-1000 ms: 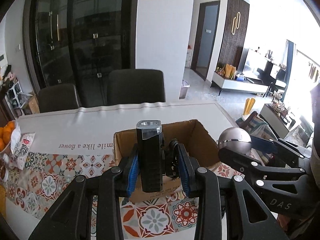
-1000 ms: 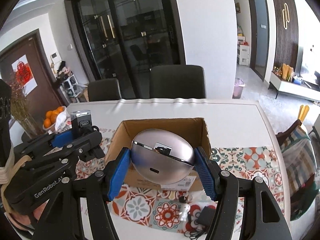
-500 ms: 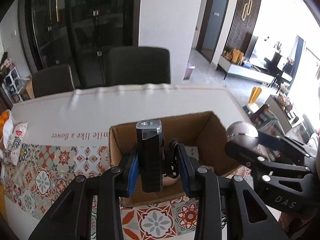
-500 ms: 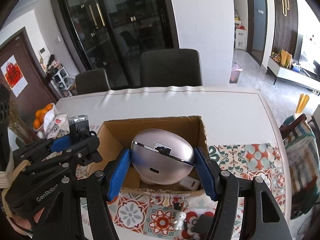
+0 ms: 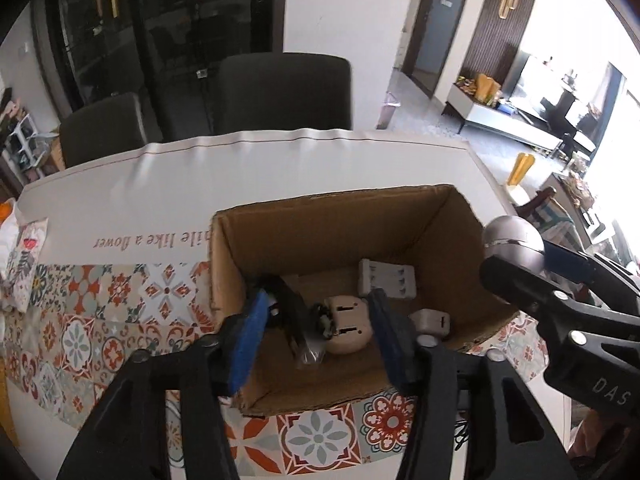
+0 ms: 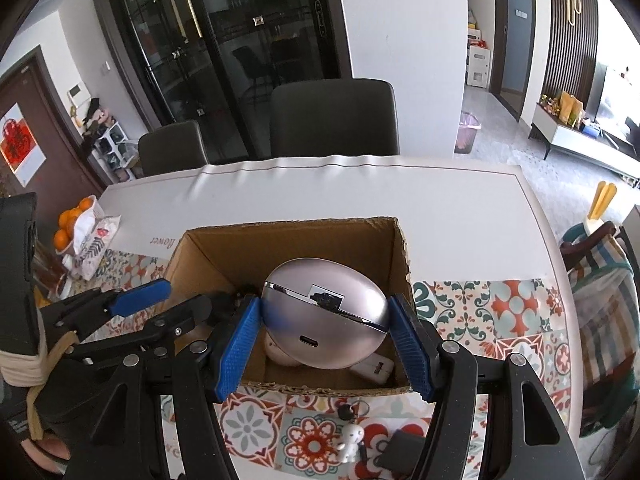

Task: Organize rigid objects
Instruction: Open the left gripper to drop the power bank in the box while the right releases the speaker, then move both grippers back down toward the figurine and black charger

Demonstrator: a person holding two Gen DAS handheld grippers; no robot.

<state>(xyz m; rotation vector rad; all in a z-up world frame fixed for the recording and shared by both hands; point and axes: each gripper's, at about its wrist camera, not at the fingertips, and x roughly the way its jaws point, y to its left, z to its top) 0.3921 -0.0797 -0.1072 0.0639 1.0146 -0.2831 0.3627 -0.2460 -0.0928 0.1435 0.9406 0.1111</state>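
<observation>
An open cardboard box (image 5: pixel 452 220) stands on the patterned tablecloth; it also shows in the right wrist view (image 6: pixel 224 256). My left gripper (image 5: pixel 316 336) is open over the box's near left part. A black rectangular device (image 5: pixel 294 320) lies in the box between its fingers, beside a beige gadget (image 5: pixel 348 326) and white plastic pieces (image 5: pixel 386 278). My right gripper (image 6: pixel 324 344) is shut on a silver egg-shaped case (image 6: pixel 324 320) and holds it over the box. The case also shows in the left wrist view (image 5: pixel 512 240).
A small white figurine keychain (image 6: pixel 350 438) and a dark item (image 6: pixel 400 450) lie on the tablecloth in front of the box. A bag of oranges (image 6: pixel 74 226) sits at the table's left. Two dark chairs (image 6: pixel 332 116) stand behind the table.
My left gripper has opened and let go of the black device, which now lies in the box. Both grippers have moved forward over the box; the right still holds the silver case.
</observation>
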